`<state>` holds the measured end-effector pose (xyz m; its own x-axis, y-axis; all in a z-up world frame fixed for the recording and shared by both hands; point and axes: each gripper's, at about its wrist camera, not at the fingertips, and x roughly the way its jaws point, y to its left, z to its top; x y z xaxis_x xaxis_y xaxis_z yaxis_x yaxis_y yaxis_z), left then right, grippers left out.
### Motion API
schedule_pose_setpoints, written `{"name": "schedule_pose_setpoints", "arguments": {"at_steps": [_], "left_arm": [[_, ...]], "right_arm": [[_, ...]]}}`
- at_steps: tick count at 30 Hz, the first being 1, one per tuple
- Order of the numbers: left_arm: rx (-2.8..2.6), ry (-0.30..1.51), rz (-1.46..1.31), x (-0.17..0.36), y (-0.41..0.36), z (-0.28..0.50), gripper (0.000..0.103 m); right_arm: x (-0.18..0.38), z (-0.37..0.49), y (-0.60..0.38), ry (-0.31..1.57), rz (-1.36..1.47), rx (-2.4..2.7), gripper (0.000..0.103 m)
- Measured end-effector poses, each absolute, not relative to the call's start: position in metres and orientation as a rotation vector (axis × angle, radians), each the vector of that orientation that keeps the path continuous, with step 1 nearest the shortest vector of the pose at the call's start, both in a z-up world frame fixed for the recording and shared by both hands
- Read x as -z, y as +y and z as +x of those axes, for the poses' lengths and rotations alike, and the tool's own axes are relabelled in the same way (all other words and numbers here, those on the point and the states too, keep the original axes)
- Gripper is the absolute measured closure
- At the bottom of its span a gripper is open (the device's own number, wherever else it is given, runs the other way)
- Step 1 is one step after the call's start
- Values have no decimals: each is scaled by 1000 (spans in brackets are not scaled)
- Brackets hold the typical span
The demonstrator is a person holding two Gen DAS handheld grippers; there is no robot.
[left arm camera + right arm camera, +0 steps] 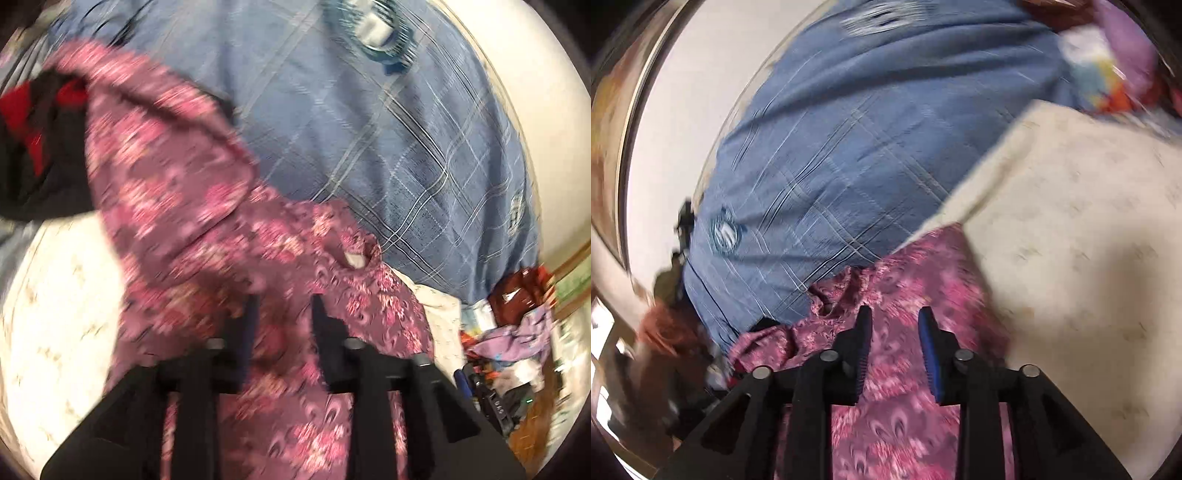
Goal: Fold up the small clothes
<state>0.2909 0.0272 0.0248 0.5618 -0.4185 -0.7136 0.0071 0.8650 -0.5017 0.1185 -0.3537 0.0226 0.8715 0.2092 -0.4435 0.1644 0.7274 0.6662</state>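
A pink and maroon floral garment (177,206) lies crumpled over a cream patterned sheet (55,314); a small white label shows at its neck. My left gripper (284,306) hovers over it, its black fingers apart, with cloth showing in the gap but not pinched. In the right wrist view the same floral garment (897,406) spreads below my right gripper (894,314). That gripper's blue-padded fingers (932,365) also stand apart with nothing clamped. Both views are motion-blurred.
A large blue plaid cloth (369,129) covers the far side, also seen as blue plaid cloth (831,147). A red and black garment (33,140) lies at the left. A heap of mixed clothes (509,339) sits at the right, with a purple piece (1126,48).
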Motion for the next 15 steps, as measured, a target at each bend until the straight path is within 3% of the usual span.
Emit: {"name": "schedule_pose_setpoints", "arguments": {"at_steps": [1, 7, 8, 15], "left_arm": [[261, 953, -453, -24, 17, 297, 58], [217, 1153, -326, 42, -27, 328, 60], [212, 1134, -315, 54, -28, 326, 60], [255, 1092, -282, 57, -31, 327, 54]], "right_arm": [[-23, 129, -348, 538, 737, -33, 74], [24, 179, -331, 728, 644, 13, 76], [35, 176, -331, 711, 634, 13, 82], [35, 167, -328, 671, 615, 11, 79]]}}
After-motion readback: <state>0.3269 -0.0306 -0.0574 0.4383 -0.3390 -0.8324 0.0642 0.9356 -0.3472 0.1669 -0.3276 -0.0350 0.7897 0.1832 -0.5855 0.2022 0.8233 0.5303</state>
